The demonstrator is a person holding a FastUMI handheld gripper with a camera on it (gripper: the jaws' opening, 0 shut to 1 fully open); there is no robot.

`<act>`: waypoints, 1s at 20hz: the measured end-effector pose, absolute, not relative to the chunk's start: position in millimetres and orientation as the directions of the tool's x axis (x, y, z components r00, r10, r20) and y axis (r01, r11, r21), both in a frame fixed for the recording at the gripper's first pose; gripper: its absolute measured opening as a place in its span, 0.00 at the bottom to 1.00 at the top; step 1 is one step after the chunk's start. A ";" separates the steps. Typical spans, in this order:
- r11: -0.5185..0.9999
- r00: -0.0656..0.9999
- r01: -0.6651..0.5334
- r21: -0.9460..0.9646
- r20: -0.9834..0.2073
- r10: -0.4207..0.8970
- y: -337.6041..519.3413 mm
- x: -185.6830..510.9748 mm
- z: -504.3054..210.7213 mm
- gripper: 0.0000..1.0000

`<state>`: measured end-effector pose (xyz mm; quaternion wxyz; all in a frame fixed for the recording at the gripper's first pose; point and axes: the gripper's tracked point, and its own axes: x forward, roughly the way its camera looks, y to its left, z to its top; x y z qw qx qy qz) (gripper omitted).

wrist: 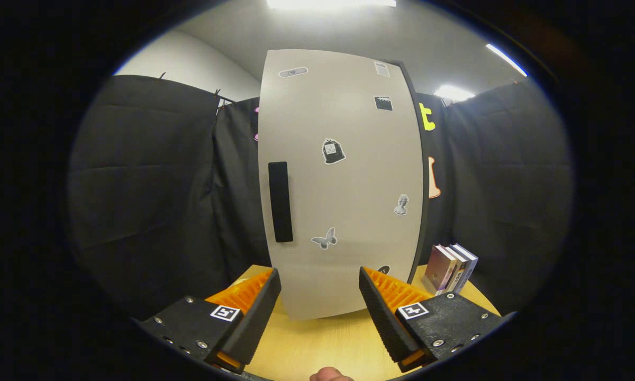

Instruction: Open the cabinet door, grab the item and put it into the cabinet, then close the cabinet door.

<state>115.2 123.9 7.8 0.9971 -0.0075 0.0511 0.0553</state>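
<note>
Gripper: your gripper (320,296) sits low centre of the frame, fingers spread wide with nothing between them but bare tabletop and the foot of the door.
Fingers: each is a ribbed wedge on a blocky, screwed mount carrying a square marker; neither one touches anything.
Cabinet door: the cabinet door (344,180) stands shut right ahead of you, filling the middle of the frame, a smooth matte pale-grey panel with a dark edge down its right side.
Handle: the handle (280,201) is a flat dark vertical bar near the door's left edge, above and just beyond your left finger.
Stickers: small stickers (333,152) are scattered over the panel, a butterfly shape low down among them.
Item: the books (448,269), a few slim ones standing upright together, sit lower right, just right of the cabinet and beyond your right finger.
Table: the table (317,344) is light wood-grain, smooth.
Wall: creased black cloth on both sides.
</note>
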 end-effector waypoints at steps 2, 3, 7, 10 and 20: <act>0.993 0.988 -0.117 -0.006 -0.101 0.115 123.1 116.0 5.2 0.93; 0.993 0.988 -0.118 -0.001 -0.099 0.117 123.1 117.4 4.7 0.93; 0.991 0.986 -0.131 0.008 -0.107 0.131 127.8 113.6 -1.1 0.93; 0.990 0.985 -0.138 0.025 -0.100 0.139 129.9 108.8 -2.6 0.93; 0.993 0.991 -0.118 -0.002 -0.068 0.118 117.2 108.6 4.9 0.93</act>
